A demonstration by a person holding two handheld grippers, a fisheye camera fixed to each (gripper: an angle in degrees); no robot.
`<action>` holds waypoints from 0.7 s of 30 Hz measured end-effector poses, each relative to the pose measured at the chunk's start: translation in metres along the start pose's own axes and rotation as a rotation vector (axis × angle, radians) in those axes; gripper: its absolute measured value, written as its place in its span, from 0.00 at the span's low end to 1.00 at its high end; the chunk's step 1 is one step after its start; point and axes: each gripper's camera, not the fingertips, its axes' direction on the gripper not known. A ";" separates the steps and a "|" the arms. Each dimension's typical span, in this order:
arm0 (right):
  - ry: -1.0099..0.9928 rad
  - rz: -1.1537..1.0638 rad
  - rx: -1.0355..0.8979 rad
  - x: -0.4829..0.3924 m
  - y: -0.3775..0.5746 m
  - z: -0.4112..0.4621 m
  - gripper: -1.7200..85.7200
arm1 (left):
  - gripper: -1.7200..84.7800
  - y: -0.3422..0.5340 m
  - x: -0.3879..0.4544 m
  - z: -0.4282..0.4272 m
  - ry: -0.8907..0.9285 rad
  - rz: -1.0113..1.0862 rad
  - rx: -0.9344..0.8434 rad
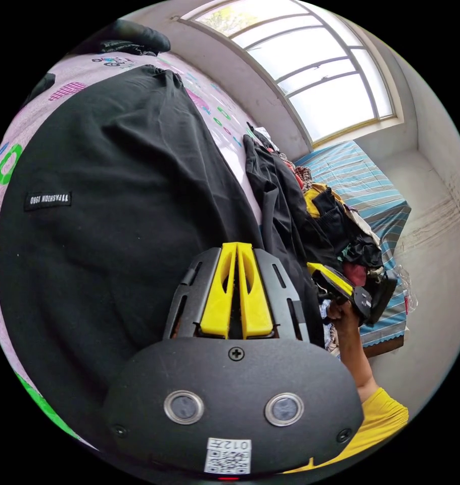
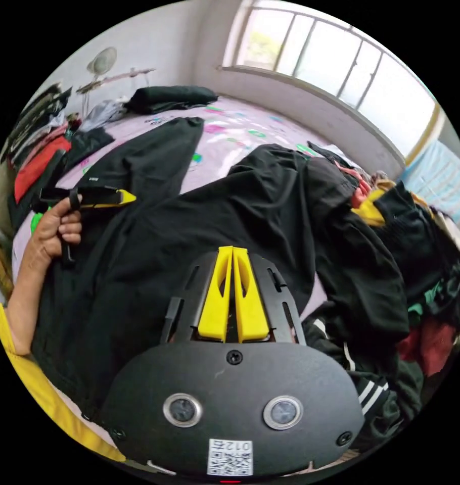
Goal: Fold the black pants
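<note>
Pink patterned bed (image 1: pixel 217 108) under arched window (image 1: pixel 311 65) | black pants (image 1: pixel 119 202) spread flat on bed, beside clothes pile (image 2: pixel 417 262) | left gripper (image 1: pixel 236 247) fingers closed, empty, above pants | right gripper (image 2: pixel 232 250) fingers closed, empty

Mirrored patch (image 1: pixel 47 200) on black pants (image 1: pixel 119 212), unread

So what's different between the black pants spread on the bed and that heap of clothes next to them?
The black pants lie spread fairly flat over the pink bedsheet; the heap of clothes is bunched and piled up. The black pants are one single colour, while the heap of clothes mixes black, yellow, red and green. Both rest on the bed, and they touch along one edge.
</note>
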 end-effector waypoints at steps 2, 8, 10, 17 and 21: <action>0.018 -0.105 -0.076 -0.026 -0.006 0.019 0.02 | 0.02 -0.001 -0.001 0.000 0.002 -0.005 -0.003; 0.008 -0.064 -0.157 0.004 0.015 0.033 0.02 | 0.02 -0.003 -0.004 -0.014 0.014 -0.045 0.044; -0.017 -0.008 -0.165 0.023 0.025 0.030 0.02 | 0.03 -0.003 -0.005 -0.019 0.012 -0.073 0.069; -0.153 0.281 -0.086 0.060 0.063 -0.002 0.02 | 0.03 -0.005 0.008 -0.019 0.013 -0.093 0.074; -0.181 0.260 0.005 0.028 0.097 -0.054 0.02 | 0.02 -0.006 0.028 -0.022 0.031 -0.081 0.094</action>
